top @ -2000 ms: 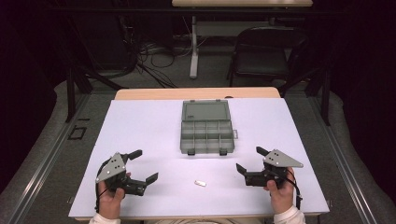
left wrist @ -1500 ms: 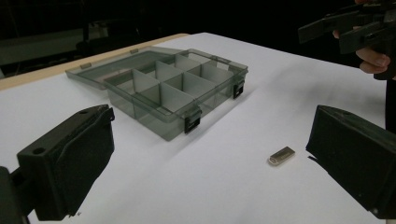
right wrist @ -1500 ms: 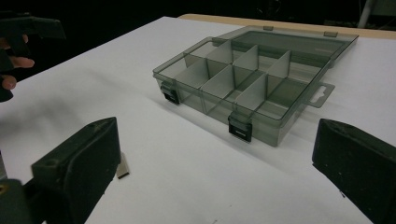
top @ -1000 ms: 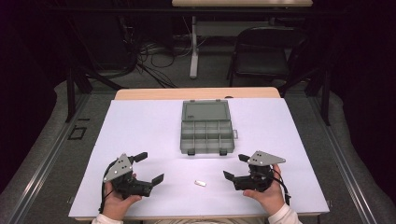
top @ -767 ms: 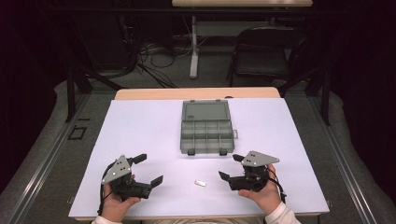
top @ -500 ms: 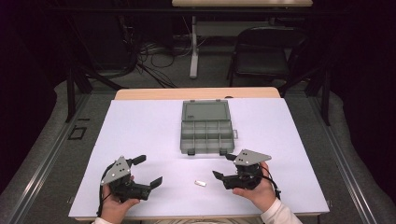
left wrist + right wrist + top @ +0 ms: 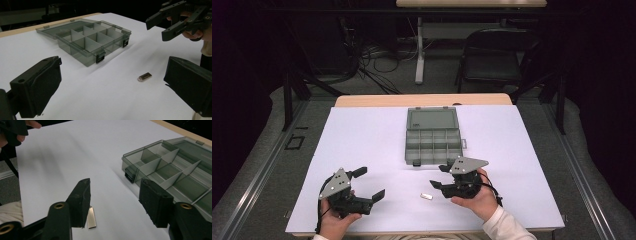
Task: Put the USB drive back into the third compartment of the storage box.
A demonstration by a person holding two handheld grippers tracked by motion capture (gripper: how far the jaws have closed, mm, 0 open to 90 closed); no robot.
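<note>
A small silver, flat metal piece (image 7: 426,196) lies on the white worktop (image 7: 362,140) close to its near edge, about midway along that edge. It sits loose on the surface, touched by nothing.

The right tool (image 7: 441,176) hovers just to the right of the metal piece, its two black jaws pointing left toward it. Its jaws have just been closing and now stand partly apart with nothing between them; in the right gripper view the piece (image 7: 91,217) lies on the worktop beyond and below the left jaw, clear of both pads.

The left tool (image 7: 369,182) rests near the worktop's near-left corner, held in the person's hand, its jaws spread wide and empty. In the left gripper view the metal piece (image 7: 145,76) lies between the two jaws' lines of sight but well ahead of them.

A translucent grey plastic compartment box (image 7: 433,144) stands at the middle of the worktop, its lid folded back flat toward the far edge, its compartments showing no contents.
</note>
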